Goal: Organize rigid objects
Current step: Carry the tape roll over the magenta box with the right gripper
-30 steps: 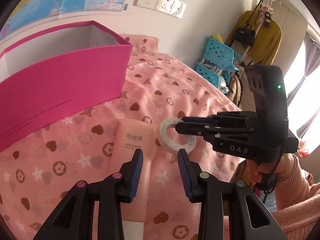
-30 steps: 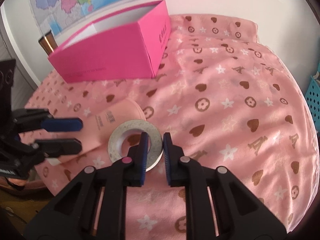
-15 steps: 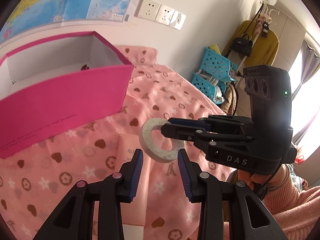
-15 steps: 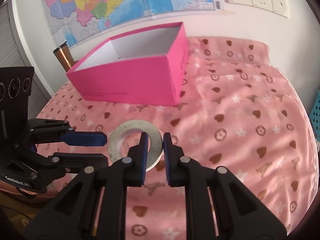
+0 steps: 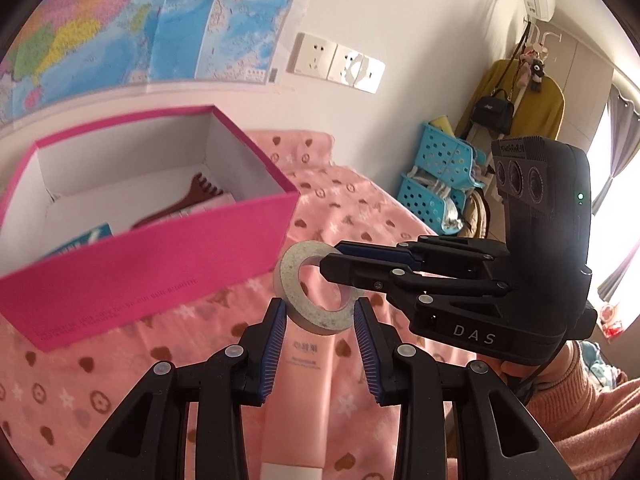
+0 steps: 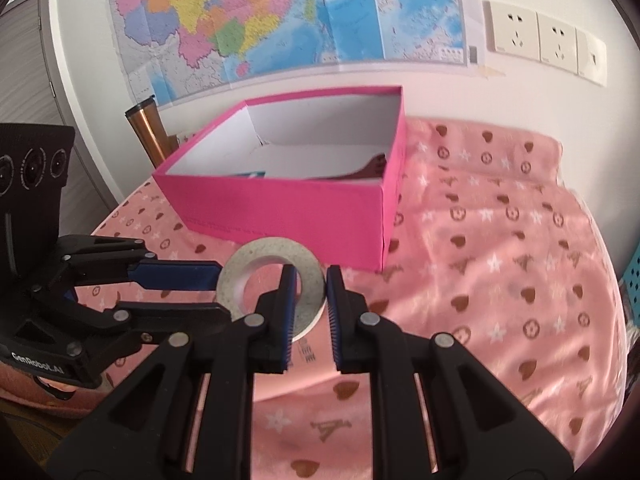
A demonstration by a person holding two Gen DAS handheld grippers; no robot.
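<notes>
My right gripper [image 6: 311,280] is shut on the rim of a white tape roll [image 6: 246,265] and holds it in the air in front of the open pink box [image 6: 280,208]. In the left wrist view the tape roll [image 5: 294,296] hangs just above my open, empty left gripper [image 5: 320,312], with the right gripper [image 5: 330,258] coming in from the right. A pink tube [image 5: 302,376] lies on the bed under the left gripper. The box [image 5: 140,256] holds a brown comb [image 5: 188,200] and a blue item [image 5: 86,238].
The pink patterned bedspread [image 6: 500,260] covers the surface. A copper flask [image 6: 146,130] stands behind the box by the wall. Blue baskets [image 5: 436,184] and hanging clothes [image 5: 520,100] are off the bed's far right side.
The right gripper has lifted the tape roll off the bedspread and carried it up toward the box. Both grippers have risen, so the box interior now shows.
</notes>
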